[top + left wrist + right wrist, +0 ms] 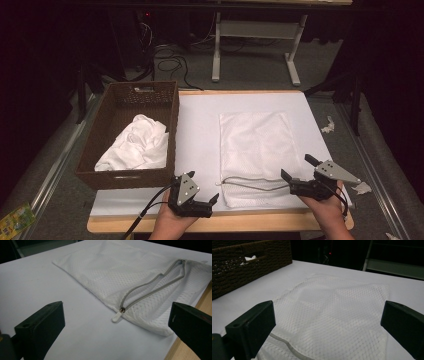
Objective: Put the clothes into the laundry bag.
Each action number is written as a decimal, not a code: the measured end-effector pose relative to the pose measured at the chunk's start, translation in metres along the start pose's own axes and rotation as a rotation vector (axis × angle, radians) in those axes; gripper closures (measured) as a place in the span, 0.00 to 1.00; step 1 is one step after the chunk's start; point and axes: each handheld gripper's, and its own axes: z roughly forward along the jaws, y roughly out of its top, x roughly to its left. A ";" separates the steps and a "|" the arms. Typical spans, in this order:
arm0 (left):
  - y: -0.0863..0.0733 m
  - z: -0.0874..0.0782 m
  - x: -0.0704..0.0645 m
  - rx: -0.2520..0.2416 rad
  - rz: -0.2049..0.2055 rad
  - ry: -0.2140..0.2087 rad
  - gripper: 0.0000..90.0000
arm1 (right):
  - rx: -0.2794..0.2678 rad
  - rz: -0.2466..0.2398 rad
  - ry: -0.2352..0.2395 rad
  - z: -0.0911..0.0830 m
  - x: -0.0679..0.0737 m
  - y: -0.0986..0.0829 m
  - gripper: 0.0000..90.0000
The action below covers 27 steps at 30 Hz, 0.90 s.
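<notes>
Mesh laundry bag [255, 150] lies flat on the white worktop [200, 125], with both tools at its near end. The left tool [205, 197] sits just off the bag's near left corner with its jaws spread wide and gripping nothing; in the left gripper view the white zipper pull [117, 317] lies on the worktop between those jaws, a little ahead of them. The right tool [296, 169] hovers over the bag's near right corner, jaws likewise wide apart and empty.

The bag is white, fine-meshed and rectangular. A grey zipper [152, 287] runs along its near edge and stands partly undone, the two tape edges bowed apart. In the right gripper view the netting shows pale folds beneath it, though whether anything is inside I cannot make out.

To the left, a dark woven basket [165, 95] rests on the worktop well apart from the bag, holding crumpled white cloth [137, 145]. No writing can be read on any of them. Both forearms are cut off by the lower edge of the high view.
</notes>
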 end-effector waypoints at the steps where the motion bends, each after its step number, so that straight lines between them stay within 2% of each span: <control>1: 0.000 0.000 0.001 -0.008 -0.006 0.000 0.02 | 0.006 0.003 0.000 0.000 -0.001 -0.001 0.00; 6: 0.000 0.003 0.004 -0.010 -0.023 0.003 0.03 | 0.009 0.005 0.011 -0.001 -0.002 -0.001 0.00; 9: 0.000 0.005 0.006 -0.009 -0.041 -0.011 0.03 | 0.007 0.010 0.015 -0.001 -0.002 -0.001 0.00; 14: -0.002 0.011 0.007 0.022 -0.050 -0.043 0.05 | 0.011 0.018 0.017 0.001 -0.003 -0.002 0.00; 16: -0.002 0.012 0.006 0.027 -0.055 -0.037 0.05 | 0.024 0.023 0.022 0.003 -0.003 -0.004 0.00; 20: 0.000 0.013 0.004 0.018 -0.057 -0.041 0.06 | 0.040 0.023 0.021 0.003 -0.003 -0.006 0.00; 23: 0.000 0.010 0.003 0.000 -0.031 -0.006 0.07 | 0.036 0.017 0.016 0.000 -0.003 -0.005 0.00; 27: 0.002 0.007 0.004 -0.035 -0.053 0.001 0.08 | 0.025 0.000 0.021 -0.005 0.000 -0.006 0.00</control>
